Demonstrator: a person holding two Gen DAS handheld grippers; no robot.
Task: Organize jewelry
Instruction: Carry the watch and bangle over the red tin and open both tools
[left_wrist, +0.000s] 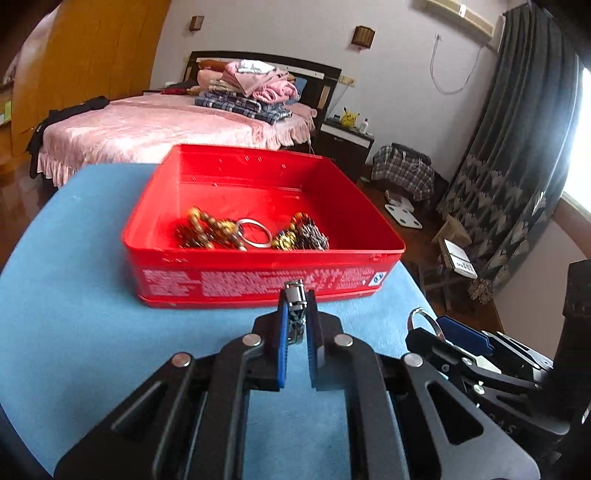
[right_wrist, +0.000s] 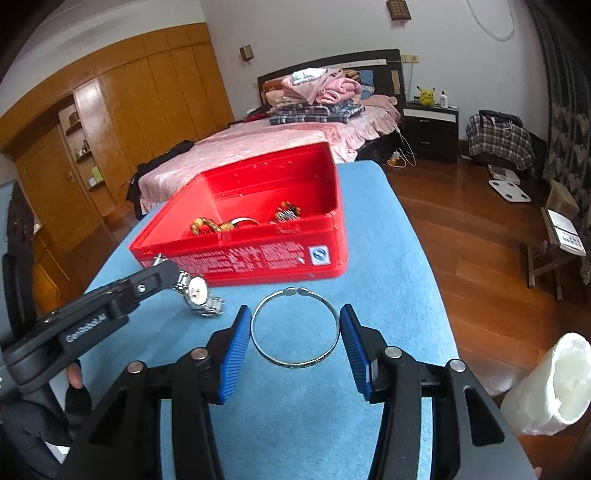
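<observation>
Jewelry lies heaped in an open red box (left_wrist: 258, 254) on the blue tabletop (left_wrist: 74, 295): amber bead strands (left_wrist: 207, 229), a silver ring (left_wrist: 255, 232). White print on its near wall is unreadable. Left tongs (left_wrist: 295, 321), marked "GenRobot.AI", are clamped on a silver watch (right_wrist: 197, 291), its band running near to far. Right tongs (right_wrist: 295, 332) stand apart around a flat silver bangle (right_wrist: 295, 328), its gap pointing far.

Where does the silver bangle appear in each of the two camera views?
Left wrist view: the thin silver metal bangle shows at lower right, partly hidden behind the right gripper.
Right wrist view: lower centre, flat on the blue cloth between the open fingers.
Shared landmark: the red rectangular plastic box.
</observation>
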